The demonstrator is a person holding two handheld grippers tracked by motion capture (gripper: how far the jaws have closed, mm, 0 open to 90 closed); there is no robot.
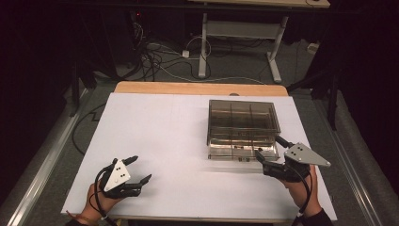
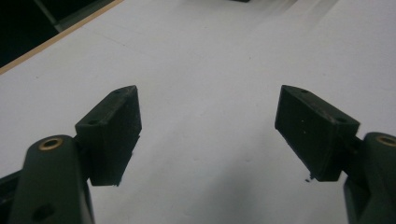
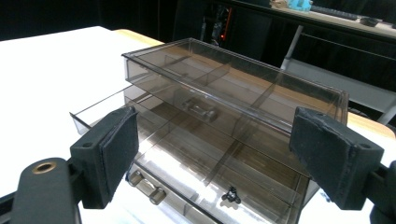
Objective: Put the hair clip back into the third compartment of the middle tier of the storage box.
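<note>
While both tongs gape empty, a drawer stands pulled out.
Left gripper (image 1: pixel 139 170) over bare table (image 1: pixel 179 141); right gripper (image 1: pixel 269 150) at the clear drawer box (image 1: pixel 242 123).

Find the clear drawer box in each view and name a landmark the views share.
High view: drawer box right of centre on the white table, just ahead of the right gripper.
Left gripper view: not in it.
Right gripper view: centre, between the jaws.
Shared landmark: the white table.

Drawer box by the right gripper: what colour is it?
Smoky brown, see-through plastic; the drawer box shows best in the right gripper view.
</note>
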